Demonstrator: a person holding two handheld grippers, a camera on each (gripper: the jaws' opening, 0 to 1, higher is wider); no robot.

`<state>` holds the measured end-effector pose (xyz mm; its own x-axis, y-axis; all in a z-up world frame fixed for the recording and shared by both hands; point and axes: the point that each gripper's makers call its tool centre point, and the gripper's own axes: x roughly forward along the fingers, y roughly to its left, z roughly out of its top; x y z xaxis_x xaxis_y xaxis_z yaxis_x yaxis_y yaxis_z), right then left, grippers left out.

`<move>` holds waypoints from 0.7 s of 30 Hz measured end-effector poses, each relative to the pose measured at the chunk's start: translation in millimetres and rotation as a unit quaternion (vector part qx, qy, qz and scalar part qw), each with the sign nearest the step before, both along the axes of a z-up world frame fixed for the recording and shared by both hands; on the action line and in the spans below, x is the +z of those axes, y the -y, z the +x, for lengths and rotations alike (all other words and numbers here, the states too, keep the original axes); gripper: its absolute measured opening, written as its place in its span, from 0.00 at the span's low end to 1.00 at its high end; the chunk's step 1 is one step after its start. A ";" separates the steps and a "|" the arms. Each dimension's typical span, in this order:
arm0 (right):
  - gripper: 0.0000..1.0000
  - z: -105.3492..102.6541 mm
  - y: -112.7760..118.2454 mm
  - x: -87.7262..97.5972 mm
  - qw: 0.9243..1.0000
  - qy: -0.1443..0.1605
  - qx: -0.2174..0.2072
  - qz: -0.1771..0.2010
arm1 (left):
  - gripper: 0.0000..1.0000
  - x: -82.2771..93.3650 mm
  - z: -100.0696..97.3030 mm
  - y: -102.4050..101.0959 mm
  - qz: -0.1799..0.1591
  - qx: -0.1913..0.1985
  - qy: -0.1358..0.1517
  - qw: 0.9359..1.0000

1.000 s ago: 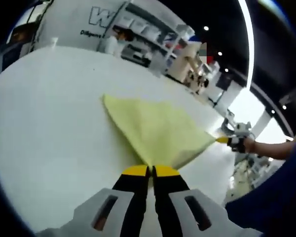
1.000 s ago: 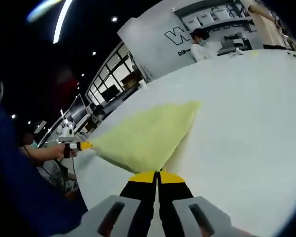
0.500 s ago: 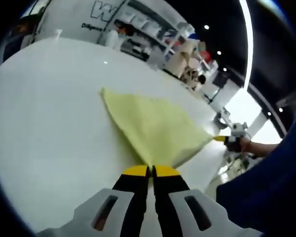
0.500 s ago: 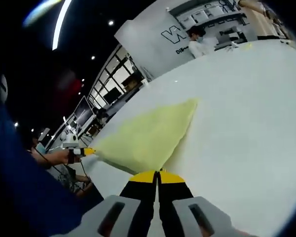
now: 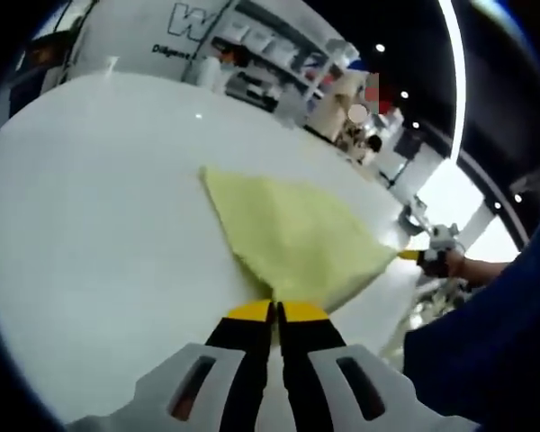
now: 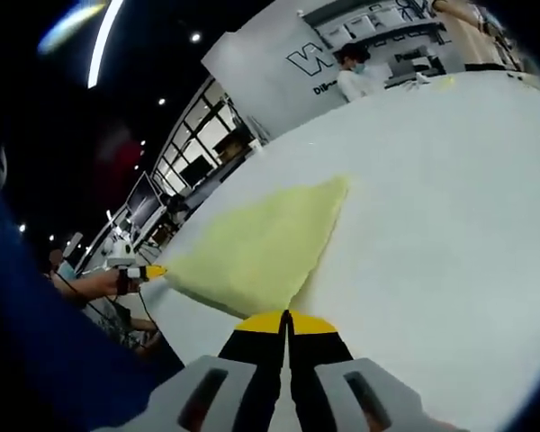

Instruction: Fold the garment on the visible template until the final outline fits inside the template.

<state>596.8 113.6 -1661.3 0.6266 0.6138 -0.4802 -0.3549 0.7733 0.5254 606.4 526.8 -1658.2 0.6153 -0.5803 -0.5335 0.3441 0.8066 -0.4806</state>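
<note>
A pale yellow garment (image 5: 292, 234) is stretched out above the white table (image 5: 90, 207), held by two near corners. My left gripper (image 5: 275, 310) is shut on one corner, its yellow tips pressed together. My right gripper (image 6: 285, 317) is shut on the other corner of the garment (image 6: 261, 247). In the left gripper view the right gripper (image 5: 412, 256) pinches the cloth's right tip, held by a hand. The left gripper (image 6: 151, 270) appears at the cloth's left tip in the right gripper view. The far corner of the cloth rests on the table. I see no template outline.
The white table (image 6: 450, 198) spreads wide around the cloth. A person's blue sleeve (image 5: 486, 342) fills the lower right of the left gripper view. Shelves, a lettered white wall (image 6: 279, 72) and people stand beyond the table's far edge.
The cloth's far corner has drawn slightly nearer and to the right in the left gripper view. Both grippers stay shut on their corners.
</note>
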 end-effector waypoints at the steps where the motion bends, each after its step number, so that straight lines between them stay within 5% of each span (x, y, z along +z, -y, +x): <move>1: 0.00 -0.2 3.0 2.0 1.000 0.001 -0.006 0.005 | 0.00 0.5 -2.2 -1.8 0.001 0.006 -0.001 1.000; 7: 0.00 5.9 8.9 21.1 1.000 0.024 -0.013 0.015 | 0.00 19.2 -3.4 -17.6 -0.007 0.035 0.016 0.999; 12: 0.00 15.9 -49.9 45.3 0.996 0.061 0.062 0.014 | 0.02 34.2 2.5 16.0 0.011 -0.031 0.041 0.999; 14: 0.00 18.8 -77.1 51.5 0.993 0.073 0.091 0.018 | 0.05 41.6 4.9 42.6 0.011 -0.059 0.053 0.997; 15: 0.00 19.4 -97.1 55.0 0.989 0.084 0.116 0.020 | 0.06 45.2 5.8 71.5 0.009 -0.105 0.063 0.992; 17: 0.00 19.9 -121.7 55.3 0.985 0.091 0.143 0.017 | 0.08 44.8 7.7 90.3 0.020 -0.131 0.070 0.989; 21: 0.00 21.6 -172.3 41.1 0.969 0.106 0.220 -0.029 | 0.15 39.9 17.5 158.7 0.039 -0.196 0.084 0.976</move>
<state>618.4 285.9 -1620.1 0.3987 0.8195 -0.4117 -0.7521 0.5491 0.3646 623.9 368.2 -1618.4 0.4371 -0.7500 -0.4965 0.7023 0.6295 -0.3325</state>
